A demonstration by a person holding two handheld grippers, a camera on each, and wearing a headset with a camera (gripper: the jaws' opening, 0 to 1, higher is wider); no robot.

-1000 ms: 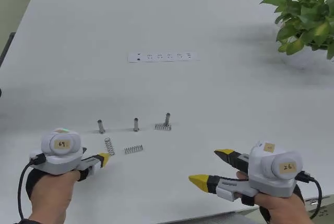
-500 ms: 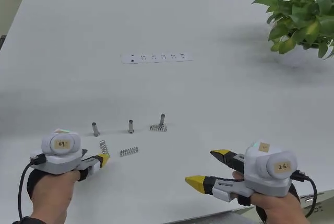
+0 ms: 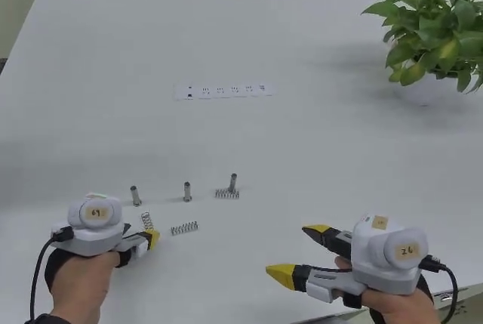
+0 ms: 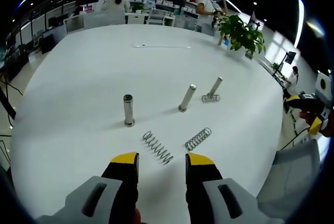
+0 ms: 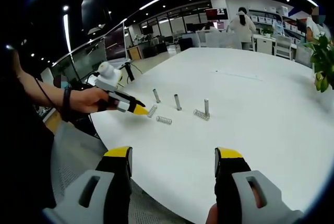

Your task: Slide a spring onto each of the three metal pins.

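Steel pins [image 3: 136,196] stand three in a row on the white worktop [image 3: 317,135]. One spring [image 3: 226,194] lies at the foot of the pin right of the middle pin [image 3: 187,192], and two loose springs [image 4: 198,138] lie nearer than it. The left gripper view shows a gap the head view hides: the left gripper [image 4: 162,158] has its jaws parted and empty, while the right gripper [image 3: 299,250], well right of the middle pin, gapes wide and empty.

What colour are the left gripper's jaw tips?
Yellow on the left gripper, clearest in the left gripper view.
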